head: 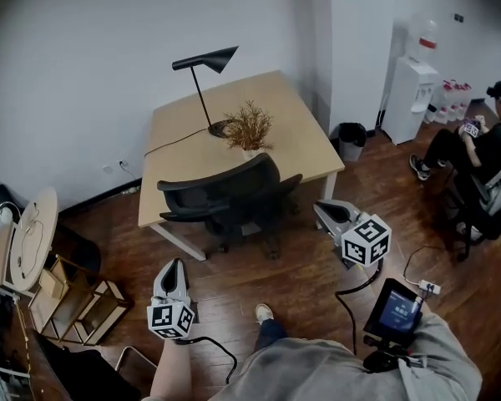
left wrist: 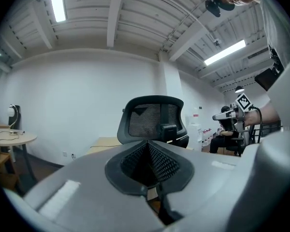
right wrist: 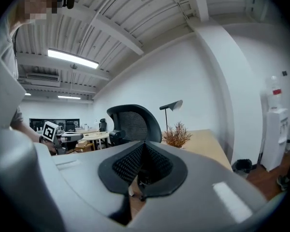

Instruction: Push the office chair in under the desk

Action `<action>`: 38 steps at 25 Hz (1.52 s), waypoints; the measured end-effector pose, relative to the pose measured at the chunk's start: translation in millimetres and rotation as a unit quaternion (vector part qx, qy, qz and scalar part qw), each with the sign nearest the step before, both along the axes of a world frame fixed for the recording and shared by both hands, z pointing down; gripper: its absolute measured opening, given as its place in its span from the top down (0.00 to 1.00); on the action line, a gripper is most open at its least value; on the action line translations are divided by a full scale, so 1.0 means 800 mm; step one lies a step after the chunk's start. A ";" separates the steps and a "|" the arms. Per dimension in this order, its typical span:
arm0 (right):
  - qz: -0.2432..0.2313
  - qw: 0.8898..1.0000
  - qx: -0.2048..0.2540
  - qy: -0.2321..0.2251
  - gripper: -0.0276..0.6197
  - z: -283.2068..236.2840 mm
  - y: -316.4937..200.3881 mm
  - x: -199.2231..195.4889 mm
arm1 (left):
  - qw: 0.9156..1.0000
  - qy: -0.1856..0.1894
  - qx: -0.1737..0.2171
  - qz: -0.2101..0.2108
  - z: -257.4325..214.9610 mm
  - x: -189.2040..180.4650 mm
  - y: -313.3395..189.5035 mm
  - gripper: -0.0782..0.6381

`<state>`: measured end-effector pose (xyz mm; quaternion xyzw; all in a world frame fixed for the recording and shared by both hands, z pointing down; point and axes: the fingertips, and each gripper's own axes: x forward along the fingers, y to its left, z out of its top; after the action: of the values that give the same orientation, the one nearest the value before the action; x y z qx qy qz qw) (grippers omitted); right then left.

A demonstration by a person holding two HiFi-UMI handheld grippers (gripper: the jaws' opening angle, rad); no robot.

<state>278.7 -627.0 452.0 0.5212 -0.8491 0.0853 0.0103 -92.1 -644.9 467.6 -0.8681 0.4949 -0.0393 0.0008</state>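
Standing at the near side of the desk (head: 292, 132), the office chair (head: 225, 199) has its mesh backrest turned toward the person, and the top of that backrest overlaps the desk's front edge in the head view; how far the seat reaches under the desktop cannot be made out. Both hand-held grippers point at the chair from a short way off and touch nothing. The left gripper (head: 175, 266) is level with the chair's left side, its jaws pressed together with nothing between them, and its own view looks past the closed tips (left wrist: 149, 144) straight at the backrest (left wrist: 152, 120). The right gripper (head: 321, 210) sits just beside the chair's right side, near the desk's front corner, and its jaws (right wrist: 144, 146) are also closed on nothing, with the chair (right wrist: 133, 122) ahead and to the left. On the desk stand a black lamp (head: 204, 73) and a dried plant (head: 249, 128). A small black bin (head: 349, 140) and a white water dispenser (head: 409, 90) stand by the far wall, and another person (head: 484, 140) is seated at the right. A round table (head: 33, 236) and a low wooden shelf (head: 75, 303) are at the left.
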 end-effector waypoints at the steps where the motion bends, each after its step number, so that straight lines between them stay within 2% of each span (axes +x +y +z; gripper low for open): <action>1: -0.003 1.000 0.001 -0.001 0.95 0.000 0.008 -0.003 | 1.000 0.001 -0.003 -0.002 0.000 0.000 0.012 0.89; 6: -0.019 1.000 0.010 -0.004 0.95 -0.009 0.044 -0.022 | 1.000 0.001 -0.007 -0.003 -0.004 0.004 0.058 0.89; 10: -0.014 1.000 0.016 0.003 0.95 -0.014 0.067 -0.031 | 1.000 0.010 0.002 0.006 -0.010 0.007 0.071 0.89; 18: 0.036 0.999 0.002 -0.004 0.95 -0.010 0.106 -0.041 | 0.999 0.031 0.009 0.028 -0.023 0.005 0.087 0.89; 24: 0.072 0.997 0.007 -0.019 0.95 -0.010 0.142 -0.062 | 0.998 0.049 0.046 0.016 -0.046 -0.001 0.106 0.89; 31: 0.073 0.997 0.010 -0.017 0.95 -0.016 0.164 -0.083 | 0.997 0.054 0.050 0.028 -0.063 0.011 0.126 0.89; 38: 0.066 0.998 0.000 -0.010 0.95 -0.007 0.181 -0.095 | 0.997 0.054 0.046 0.027 -0.051 0.011 0.144 0.89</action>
<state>202.7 -482.2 446.8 0.5750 -0.8131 0.0906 -0.0041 -83.7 -529.5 426.7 -0.8809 0.4721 0.0304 0.0155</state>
